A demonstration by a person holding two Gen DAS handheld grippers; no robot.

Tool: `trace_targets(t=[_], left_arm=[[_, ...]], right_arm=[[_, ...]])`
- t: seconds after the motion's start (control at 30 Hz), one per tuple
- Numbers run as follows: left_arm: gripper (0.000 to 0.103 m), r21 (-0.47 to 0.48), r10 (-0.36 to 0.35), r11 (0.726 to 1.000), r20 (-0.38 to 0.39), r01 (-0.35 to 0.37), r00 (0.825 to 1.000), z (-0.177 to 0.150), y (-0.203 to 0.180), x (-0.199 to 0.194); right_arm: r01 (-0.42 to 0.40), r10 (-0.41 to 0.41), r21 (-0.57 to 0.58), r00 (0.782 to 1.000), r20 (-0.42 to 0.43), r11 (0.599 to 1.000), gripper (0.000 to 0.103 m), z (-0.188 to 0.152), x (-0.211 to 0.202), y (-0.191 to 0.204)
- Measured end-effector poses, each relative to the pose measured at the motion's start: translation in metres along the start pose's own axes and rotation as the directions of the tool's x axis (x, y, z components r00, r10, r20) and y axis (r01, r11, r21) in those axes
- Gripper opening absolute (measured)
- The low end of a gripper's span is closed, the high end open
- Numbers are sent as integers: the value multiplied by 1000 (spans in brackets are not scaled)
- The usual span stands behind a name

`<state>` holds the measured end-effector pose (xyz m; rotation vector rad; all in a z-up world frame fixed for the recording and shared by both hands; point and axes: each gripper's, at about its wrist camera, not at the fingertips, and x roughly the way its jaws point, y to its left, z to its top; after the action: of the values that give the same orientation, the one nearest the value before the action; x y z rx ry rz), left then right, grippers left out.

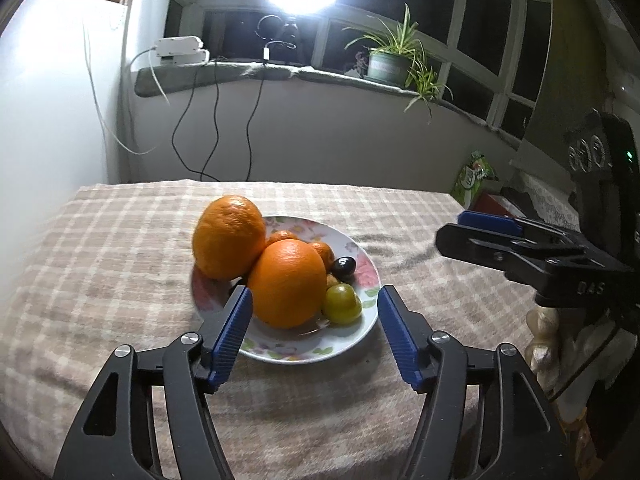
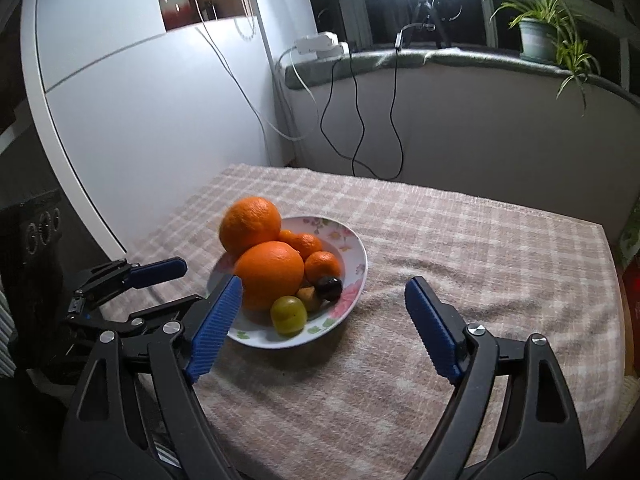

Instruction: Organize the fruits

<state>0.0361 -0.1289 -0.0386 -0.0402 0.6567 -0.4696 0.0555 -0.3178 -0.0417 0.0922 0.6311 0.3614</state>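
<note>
1. Fruits piled on floral plate (image 1: 370,312), mid surface (image 1: 120,240): two large oranges (image 1: 286,282) stacked far-left, green fruit (image 1: 342,304) nearest.
2. Left gripper (image 1: 316,308) and right gripper (image 2: 324,298): jaws apart, empty, near the plate; likely pile complete.

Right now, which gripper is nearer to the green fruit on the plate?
Left. The left gripper stands open just short of the plate, the green fruit straight ahead of its fingertips. The right gripper, also open, sits farther off toward the plate's right side.
</note>
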Motion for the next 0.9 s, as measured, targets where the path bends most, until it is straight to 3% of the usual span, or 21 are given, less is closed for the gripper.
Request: trace_targets(t=[0.17,0.33,0.43,0.6,0.9], left_arm=[[70,-11,21,1000,18,-21,1000,-2,4,-11],[77,-14,57,998,36,-56,998,-4,7,-23],[80,-24,77,997,45,-76,996,-6,9,-29],[80,-41,92,995,43,-90,995,-10,13,-32],[80,-41,112,993,56,-110,992,-12,12,-40]], right_arm=[[21,-21,4,998,58,1000,87,-5,-15,13],[51,-53,24,995,83,998,100,-12,-27,24],[66,-71,64,994,77,996,102,-18,-30,25],[138,-146,96,986,83,986,102,-29,-33,24],[200,-212,110,971,106,974,103,-39,-42,29]])
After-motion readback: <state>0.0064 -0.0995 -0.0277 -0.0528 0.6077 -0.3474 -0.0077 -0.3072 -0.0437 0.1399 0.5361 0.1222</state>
